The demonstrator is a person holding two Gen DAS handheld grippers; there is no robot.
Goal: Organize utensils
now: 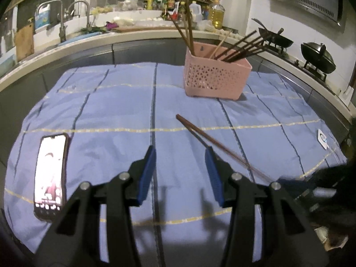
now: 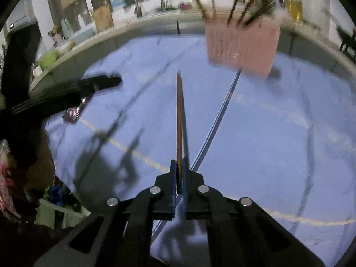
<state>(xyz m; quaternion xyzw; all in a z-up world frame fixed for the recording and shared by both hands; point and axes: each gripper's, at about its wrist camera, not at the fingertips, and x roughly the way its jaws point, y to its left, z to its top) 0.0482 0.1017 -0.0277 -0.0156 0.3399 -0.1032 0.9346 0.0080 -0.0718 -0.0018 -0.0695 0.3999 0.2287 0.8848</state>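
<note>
Dark wooden chopsticks [image 2: 179,120] are pinched in my right claw [image 2: 178,178], their long axis pointing to twelve o'clock with the pink basket [image 2: 242,46] at one o'clock beyond their tips, while my left claw [image 1: 180,173] hangs spread and empty above the surface [image 1: 106,111].

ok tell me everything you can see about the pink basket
The pink basket is a boxy plastic-looking holder with perforated walls and a plain solid rim. It stands upright on the blue striped cloth, toward the far side near the counter. Dark chopsticks lean out of its open top, fanned to both sides, with one paler stick among them. Neither claw touches it.
</note>
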